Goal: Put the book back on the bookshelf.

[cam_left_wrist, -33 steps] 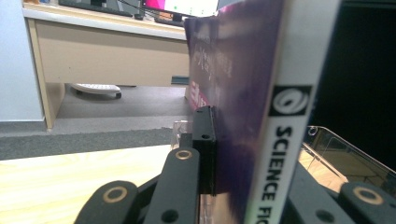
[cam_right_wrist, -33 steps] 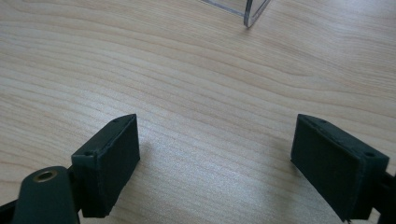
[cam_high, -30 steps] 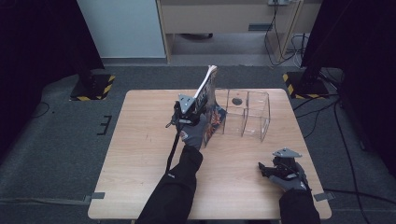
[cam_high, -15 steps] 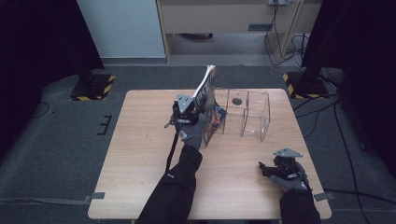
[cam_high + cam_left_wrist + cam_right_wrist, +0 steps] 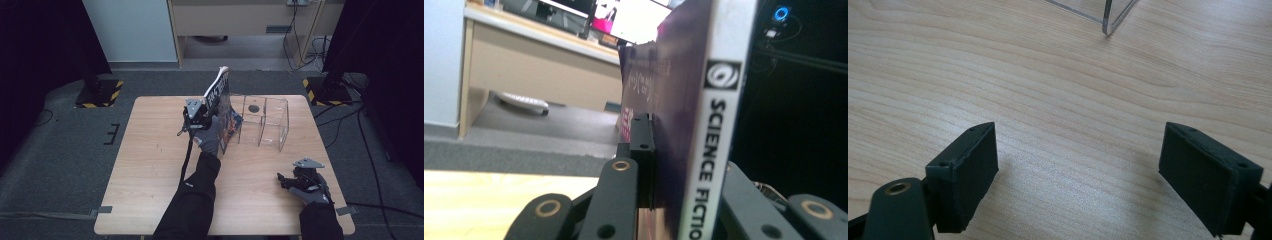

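container: clear acrylic organizer (image 5: 264, 122) sits toward 12 o'clock on the tabletop (image 5: 150, 175). Looks like it's split into compartments; a dark round spot shows through the far one, can't tell what it is.
book: a "SCIENCE FICTION" book (image 5: 220, 95) standing upright and tilted, its lower edge just beside the organizer's 9 o'clock side. Spine reads clearly in the left gripper view (image 5: 716, 125).
left gripper: left gripper (image 5: 199, 116) has its jaws clamped on the book, one pad on each cover. Pretty tight squeeze.
right gripper: right gripper (image 5: 286, 181) is down at roughly 4 o'clock on the tabletop, well apart from the book. Jaws spread wide with nothing between them, just bare wood underneath (image 5: 1078, 170).
in the way: a corner of the organizer (image 5: 1108, 20) pokes in at 12 o'clock of the right gripper view.
surface: light wood-grain tabletop.
room: grey carpet, yellow-black striped stand bases (image 5: 97, 95) at 10 and 2 o'clock, wooden desk (image 5: 235, 20) at the back, cables on the floor.
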`<state>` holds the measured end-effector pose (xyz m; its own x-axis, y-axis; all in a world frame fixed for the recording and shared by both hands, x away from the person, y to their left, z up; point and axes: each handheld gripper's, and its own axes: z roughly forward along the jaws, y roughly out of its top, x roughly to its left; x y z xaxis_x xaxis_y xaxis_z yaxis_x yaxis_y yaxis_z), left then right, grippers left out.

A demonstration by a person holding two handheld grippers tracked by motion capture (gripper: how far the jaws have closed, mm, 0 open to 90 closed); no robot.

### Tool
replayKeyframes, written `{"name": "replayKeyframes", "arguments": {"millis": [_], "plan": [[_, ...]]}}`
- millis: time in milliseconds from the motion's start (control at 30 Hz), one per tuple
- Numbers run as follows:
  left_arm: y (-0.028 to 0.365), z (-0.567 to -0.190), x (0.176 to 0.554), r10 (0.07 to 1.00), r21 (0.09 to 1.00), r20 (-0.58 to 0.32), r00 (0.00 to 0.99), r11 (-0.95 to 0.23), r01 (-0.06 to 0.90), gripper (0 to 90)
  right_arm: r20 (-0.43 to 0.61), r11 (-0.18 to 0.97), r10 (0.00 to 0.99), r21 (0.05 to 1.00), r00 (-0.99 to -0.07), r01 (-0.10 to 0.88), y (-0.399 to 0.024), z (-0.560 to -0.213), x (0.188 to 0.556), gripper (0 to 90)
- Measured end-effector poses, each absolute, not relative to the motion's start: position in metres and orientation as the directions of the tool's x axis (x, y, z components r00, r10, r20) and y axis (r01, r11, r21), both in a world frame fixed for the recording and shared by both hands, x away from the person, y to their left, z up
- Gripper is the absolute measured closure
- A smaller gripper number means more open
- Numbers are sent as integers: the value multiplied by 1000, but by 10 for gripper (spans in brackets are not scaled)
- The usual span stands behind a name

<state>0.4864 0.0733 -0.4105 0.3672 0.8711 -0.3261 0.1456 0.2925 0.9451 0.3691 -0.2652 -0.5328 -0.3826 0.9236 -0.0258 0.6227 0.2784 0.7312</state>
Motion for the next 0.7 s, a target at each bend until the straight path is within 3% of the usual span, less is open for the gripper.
{"name": "replayKeyframes", "arguments": {"millis": [333,700], "plan": [[70,-421,481,876,957,-291,384,258,136,767,-28,278,925,729,-378,625,-265,-533,369,158],[83,-420,463,871,983,-171,460,117,144,407,-29,277,927,726,-375,629,-264,-533,369,158]]}}
